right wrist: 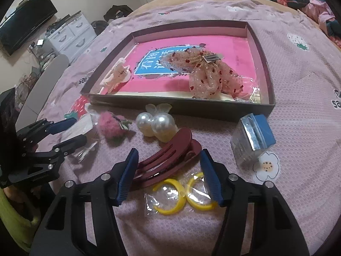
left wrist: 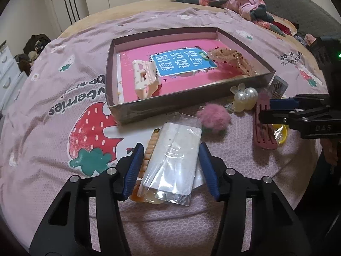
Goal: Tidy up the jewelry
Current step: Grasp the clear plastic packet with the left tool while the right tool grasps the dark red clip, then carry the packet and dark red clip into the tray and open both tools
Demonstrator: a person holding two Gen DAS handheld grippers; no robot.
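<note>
Between left gripper (left wrist: 169, 168) pads, on the bedspread (left wrist: 53, 149) before the tray (left wrist: 191, 104): clear packet (left wrist: 172, 162), light, slick, crinkly; pinch its long edges; contact probably not made yet; right gripper (right wrist: 168, 175) unclenched, straddling maroon clip (right wrist: 168, 162), rigid.

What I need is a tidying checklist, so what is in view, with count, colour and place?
box: 1, dark walls, pink book inside, on bedspread
claw clip: 1, cream, in box, left
mesh bow: 1, beige with red dots, in box, right
pearl clip: 1, white, before box
pompom: 1, pink, left of pearl clip
duckbill clip: 1, dark red, between right tool's fingers
hoops: 2, yellow, in clear wrap, nearest right tool
card packet: 1, clear and white, between left tool's fingers
beaded clip: 1, orange, beside card packet
small case: 1, clear with blue lid, right
bedspread: 1, pink, strawberry print
left tool: 1, black, blue pads
right tool: 1, black, blue pads
</note>
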